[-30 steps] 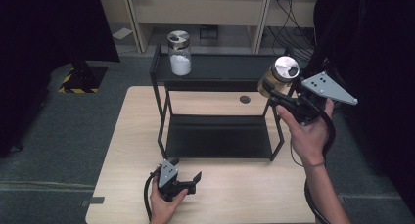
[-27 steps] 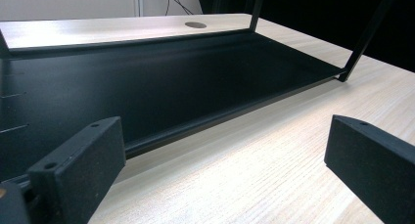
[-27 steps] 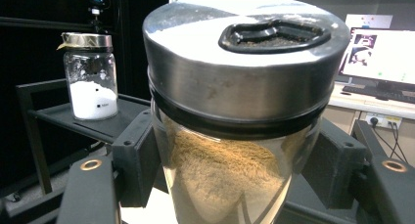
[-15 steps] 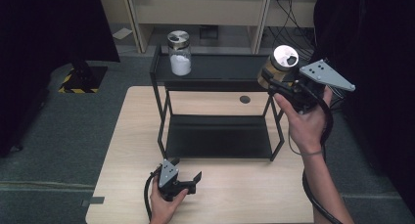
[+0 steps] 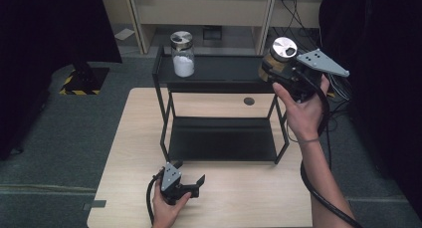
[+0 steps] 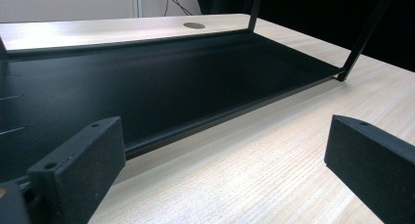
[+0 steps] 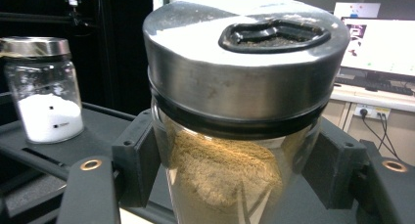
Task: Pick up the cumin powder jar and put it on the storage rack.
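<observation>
A glass jar of brown powder [image 5: 279,58] [image 7: 235,150] with a steel lid is held upright above the right end of the black rack's top shelf [image 5: 224,68]. My right gripper [image 5: 278,74] [image 7: 235,170] is shut on it, a black pad pressing each side of the glass. A second jar holding white powder [image 5: 182,55] [image 7: 46,89] stands on the top shelf near its left end. My left gripper [image 5: 191,174] [image 6: 220,165] rests on the table in front of the rack, its jaws open with only bare wood between them.
The rack's lower shelf [image 5: 221,138] [image 6: 147,82] lies bare on the wooden table [image 5: 134,158]. A round hole [image 5: 249,101] sits in the tabletop behind the rack. Shelving and cables stand beyond the table's far edge.
My right gripper has carried the brown-powder jar up and to the left, from beside the rack's right end to over the top shelf. The left gripper has stayed still.
</observation>
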{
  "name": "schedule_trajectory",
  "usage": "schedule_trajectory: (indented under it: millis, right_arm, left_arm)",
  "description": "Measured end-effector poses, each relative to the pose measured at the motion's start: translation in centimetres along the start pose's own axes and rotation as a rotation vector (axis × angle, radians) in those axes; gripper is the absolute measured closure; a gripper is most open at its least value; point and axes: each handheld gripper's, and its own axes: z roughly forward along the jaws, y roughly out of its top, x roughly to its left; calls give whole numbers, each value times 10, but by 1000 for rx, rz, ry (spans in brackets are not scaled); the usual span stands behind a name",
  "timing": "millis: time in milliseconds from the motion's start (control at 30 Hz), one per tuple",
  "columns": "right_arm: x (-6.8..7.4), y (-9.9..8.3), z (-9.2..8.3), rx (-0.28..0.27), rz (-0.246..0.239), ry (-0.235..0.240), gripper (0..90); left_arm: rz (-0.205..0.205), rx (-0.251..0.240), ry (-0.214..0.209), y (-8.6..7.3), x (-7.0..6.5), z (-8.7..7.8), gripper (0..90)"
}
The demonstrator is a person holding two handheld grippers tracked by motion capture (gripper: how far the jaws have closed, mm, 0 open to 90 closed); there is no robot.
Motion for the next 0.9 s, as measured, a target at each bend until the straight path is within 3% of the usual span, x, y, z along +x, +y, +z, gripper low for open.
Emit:
schedule_trajectory:
  millis: [400, 900]
  right_arm:
    - [-3, 4, 19, 35, 14, -31, 314]
    - [-11, 18, 36, 123, 19, -60, 314]
  left_arm:
    - [2, -1, -2, 0, 0, 0, 9]
    - [2, 1, -1, 0, 0, 0, 9]
